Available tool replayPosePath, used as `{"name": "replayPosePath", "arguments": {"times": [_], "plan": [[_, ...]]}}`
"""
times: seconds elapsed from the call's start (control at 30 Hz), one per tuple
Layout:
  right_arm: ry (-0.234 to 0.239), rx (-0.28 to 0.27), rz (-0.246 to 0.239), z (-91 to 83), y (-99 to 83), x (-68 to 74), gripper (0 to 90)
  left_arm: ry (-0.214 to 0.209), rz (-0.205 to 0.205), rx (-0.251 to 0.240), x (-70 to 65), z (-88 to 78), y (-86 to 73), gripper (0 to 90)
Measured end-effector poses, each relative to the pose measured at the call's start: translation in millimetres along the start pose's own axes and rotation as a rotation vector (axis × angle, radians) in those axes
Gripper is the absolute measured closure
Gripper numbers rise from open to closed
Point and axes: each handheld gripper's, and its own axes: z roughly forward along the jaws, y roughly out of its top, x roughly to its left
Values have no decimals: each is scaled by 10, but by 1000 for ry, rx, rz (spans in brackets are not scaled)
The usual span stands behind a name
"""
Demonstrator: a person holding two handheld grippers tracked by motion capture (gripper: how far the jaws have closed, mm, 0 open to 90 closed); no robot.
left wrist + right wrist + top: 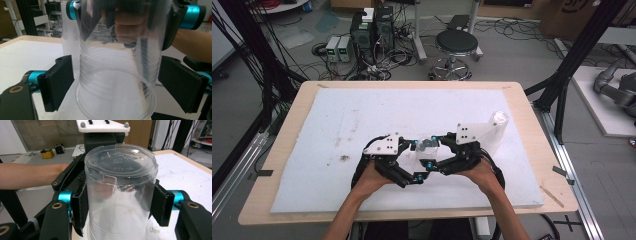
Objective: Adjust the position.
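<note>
The clear plastic cup (120, 195) stands upside down on the white tabletop (337, 150), clamped in my right gripper (120, 207). My left gripper (117, 85) straddles its lower end, pads apart, not touching. A cup stack (498, 127) stands beside.

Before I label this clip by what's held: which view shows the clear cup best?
The right gripper view: the upside-down clear cup stands whole, embossed base up, pads pressing both sides. The left gripper view shows its ribbed wall, top cropped. The high view gives a small glint between the grippers.
</note>
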Motion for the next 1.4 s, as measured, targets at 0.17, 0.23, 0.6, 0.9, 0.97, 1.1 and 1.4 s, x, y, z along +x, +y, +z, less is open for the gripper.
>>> {"name": "replayPosePath", "arguments": {"times": [0.17,0.23,0.6,0.9,0.97,1.1,1.4], "plan": [[7,-9,3,4,6,12,405,-12,1,-3,10,-1,-3,180],[9,-9,-4,7,8,12,405,-11,1,-2,11,1,-4,188],[14,-14,-1,12,-5,4,409,-9,12,-20,-6,4,-16,290],[15,-13,5,27,-34,-15,290,1,18,-8,-10,-1,-22,309],[11,1,14,51,-39,-7,182,2,18,-6,-12,-4,-28,311],[9,8,18,61,-41,-6,163,2,15,-4,-16,-12,-26,312],[-11,60,2,8,-37,5,149,30,36,132,-17,-133,26,315]]}}
